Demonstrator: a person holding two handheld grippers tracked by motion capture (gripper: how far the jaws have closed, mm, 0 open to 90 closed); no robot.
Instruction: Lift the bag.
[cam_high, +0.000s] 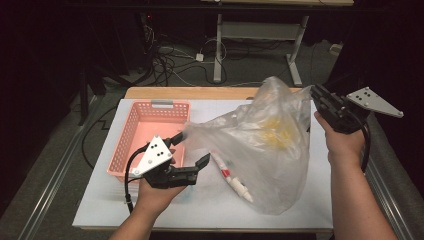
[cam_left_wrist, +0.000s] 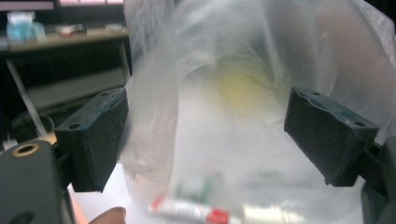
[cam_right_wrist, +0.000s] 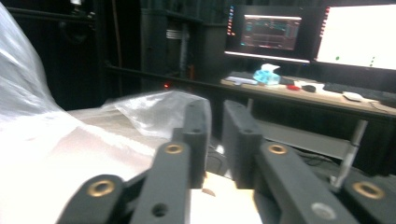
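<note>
While the plastic bag (cam_high: 260, 145) sprawls mid-table, the pink basket (cam_high: 131, 145) hugs its left edge.

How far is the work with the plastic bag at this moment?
Done: a tube and something yellow lie inside the plastic bag. In hand: the left gripper stands with its jaws wide open around the bag's edge, not pressing it; the right gripper is at the bag's far corner, jaws slightly apart. Remaining: the pink basket looks empty.

Pink basket (cam_high: 145, 132), perhaps empty
</note>
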